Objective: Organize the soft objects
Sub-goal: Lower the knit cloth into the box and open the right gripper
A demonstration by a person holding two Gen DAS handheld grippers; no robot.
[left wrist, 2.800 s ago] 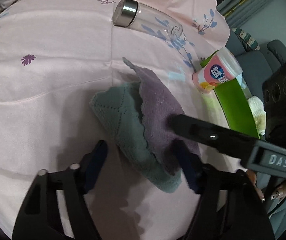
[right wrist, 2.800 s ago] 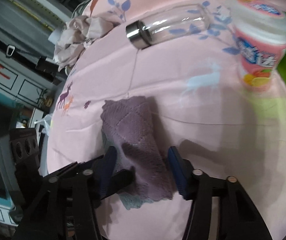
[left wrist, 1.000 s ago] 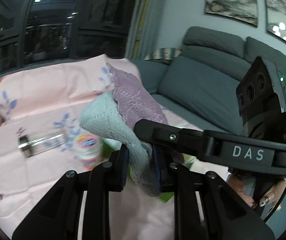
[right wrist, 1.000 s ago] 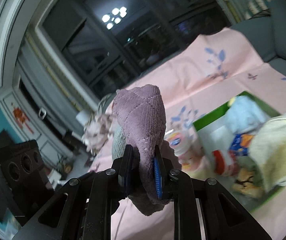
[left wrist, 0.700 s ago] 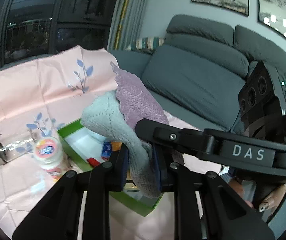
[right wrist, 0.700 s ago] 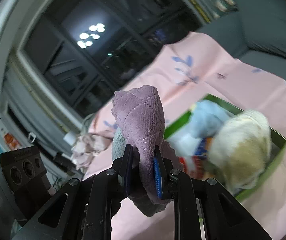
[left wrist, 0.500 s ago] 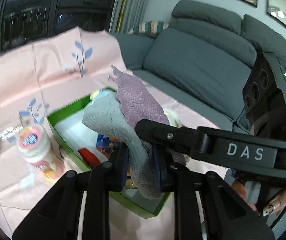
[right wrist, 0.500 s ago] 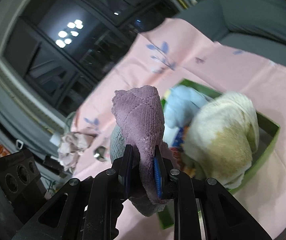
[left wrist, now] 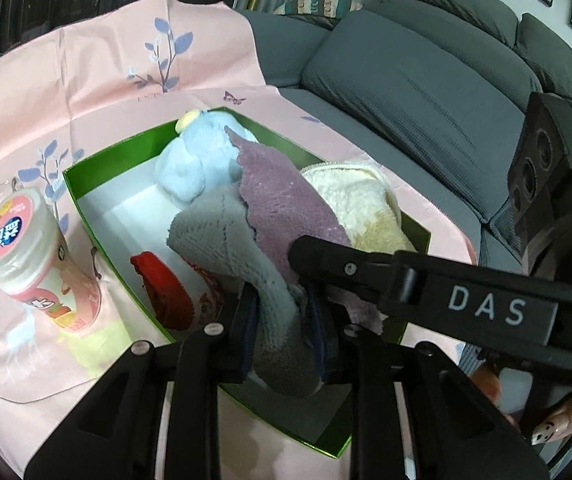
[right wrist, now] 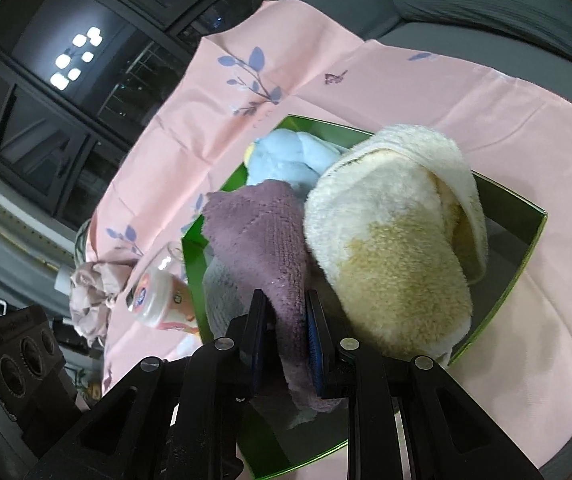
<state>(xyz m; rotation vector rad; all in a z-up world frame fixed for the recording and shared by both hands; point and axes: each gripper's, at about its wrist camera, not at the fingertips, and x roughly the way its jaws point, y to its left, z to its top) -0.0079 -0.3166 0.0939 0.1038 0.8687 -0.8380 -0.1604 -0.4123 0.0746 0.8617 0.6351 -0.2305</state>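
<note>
Grey and purple cloths [left wrist: 270, 232], stacked together, hang over the near half of the green box [left wrist: 86, 168], beside the cream slipper [right wrist: 398, 240] and blue plush [left wrist: 194, 160]. The left gripper [left wrist: 282, 332] is opening, the grey layer between its pads; the right gripper [right wrist: 284, 336] clamps the purple layer. Uneven release could leave a corner draped over the box's near wall.

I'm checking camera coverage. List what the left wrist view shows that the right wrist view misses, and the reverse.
Only the left wrist view shows the red packet on the box floor and a person's painted fingernail. Only the right wrist view shows the crumpled pink cloth and lit windows. Both show the green box, purple cloth, grey cloth, blue plush toy, cream slipper and pink-lidded bottle.
</note>
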